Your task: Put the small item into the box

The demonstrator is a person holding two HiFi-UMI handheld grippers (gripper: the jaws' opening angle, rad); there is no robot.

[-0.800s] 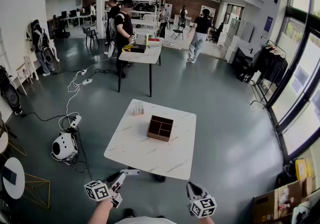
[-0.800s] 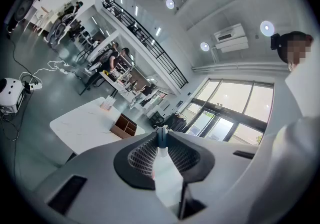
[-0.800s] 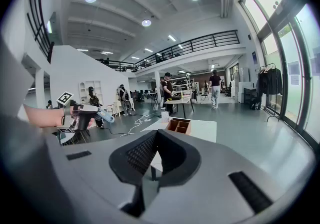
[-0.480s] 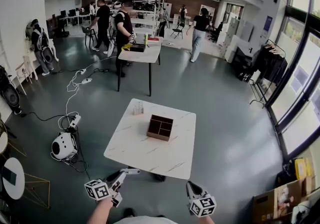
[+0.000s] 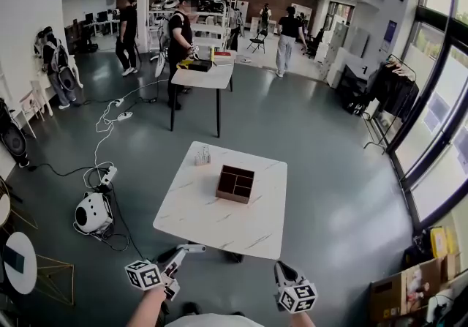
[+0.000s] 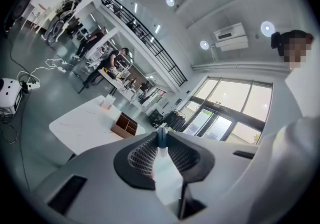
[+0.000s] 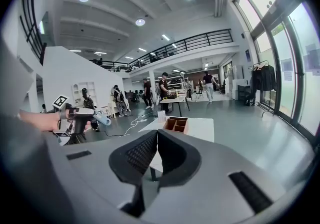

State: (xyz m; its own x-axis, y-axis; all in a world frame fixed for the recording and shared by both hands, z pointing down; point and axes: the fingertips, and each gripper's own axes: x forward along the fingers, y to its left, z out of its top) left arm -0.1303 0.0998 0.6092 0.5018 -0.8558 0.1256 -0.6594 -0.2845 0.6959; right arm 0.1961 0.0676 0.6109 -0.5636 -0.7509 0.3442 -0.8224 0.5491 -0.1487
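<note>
A brown wooden box [image 5: 235, 183] with several compartments stands on the white marble table [image 5: 219, 219] ahead of me. A small clear holder [image 5: 202, 156] sits near the table's far left corner. My left gripper [image 5: 178, 255] hovers before the table's near edge, shut on a small white item with a blue tip [image 6: 161, 140]; the right gripper view shows this item [image 7: 100, 119] sticking out of the left gripper [image 7: 82, 114]. My right gripper [image 5: 281, 271] is held low at the right, jaws shut with nothing between them [image 7: 156, 135]. The box [image 7: 176, 124] lies ahead of it.
A white round device [image 5: 93, 213] with cables lies on the floor left of the table. A second table [image 5: 205, 74] with a person beside it stands farther back. A cardboard box [image 5: 408, 290] sits at the lower right, and a small round table [image 5: 17, 260] at the lower left.
Both grippers stay where they were. The view has shifted slightly, and people in the background have walked on.
</note>
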